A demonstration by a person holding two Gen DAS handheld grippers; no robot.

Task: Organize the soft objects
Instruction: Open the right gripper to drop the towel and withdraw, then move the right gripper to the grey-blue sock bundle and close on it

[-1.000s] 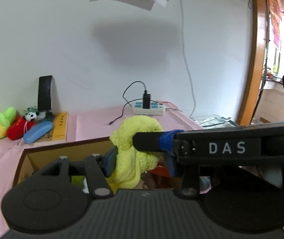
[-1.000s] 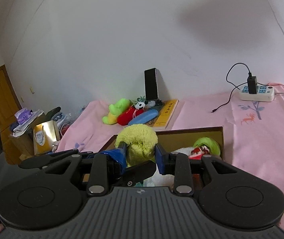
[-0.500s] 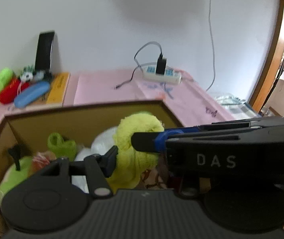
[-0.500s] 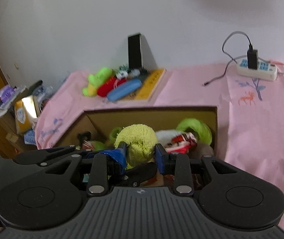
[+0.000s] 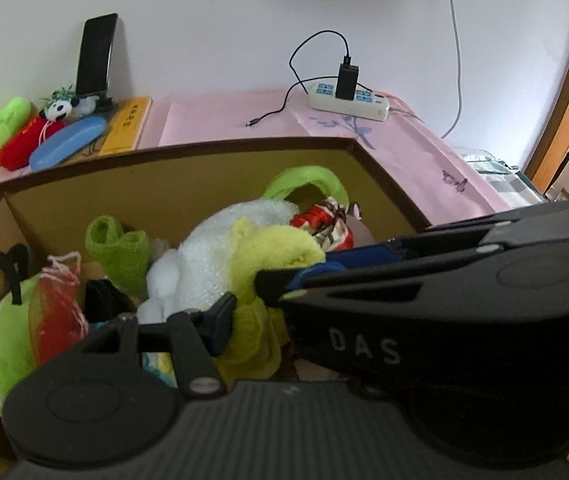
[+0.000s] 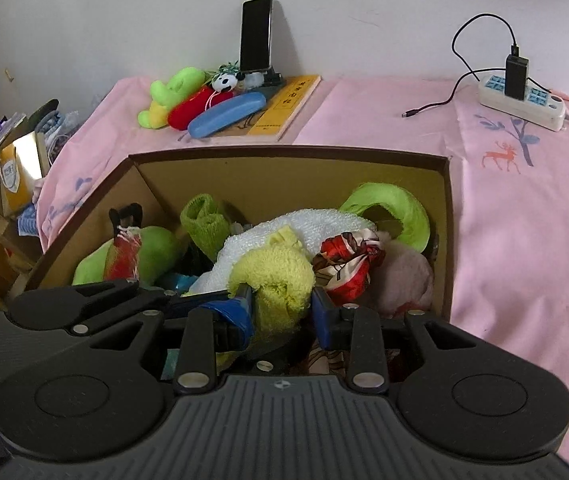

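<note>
A yellow towel (image 5: 276, 248) (image 6: 276, 276) hangs between both grippers, low inside an open cardboard box (image 5: 204, 148) (image 6: 284, 152). My right gripper (image 6: 280, 314) has its blue pads closed on the towel's fold. My left gripper (image 5: 252, 320) grips the same towel from the left side. Its right finger is hidden behind the right gripper's black body, which crosses the left wrist view. Under the towel lie a white towel (image 6: 316, 220), a rolled green cloth (image 6: 204, 224), a green plush (image 5: 0, 344) and a red patterned cloth (image 6: 348, 260).
The box sits on a pink sheet (image 6: 524, 240). Behind it lie a green plush (image 6: 172, 92), a red plush (image 6: 192, 108), a panda toy (image 6: 226, 80), a blue case (image 6: 226, 114), a yellow book (image 6: 288, 104) and a phone on a stand (image 6: 256, 36). A power strip (image 6: 520, 100) lies at the back right.
Both grippers came down with the yellow towel from above the box rim to among the things inside. Both views now tilt further down into the box.
</note>
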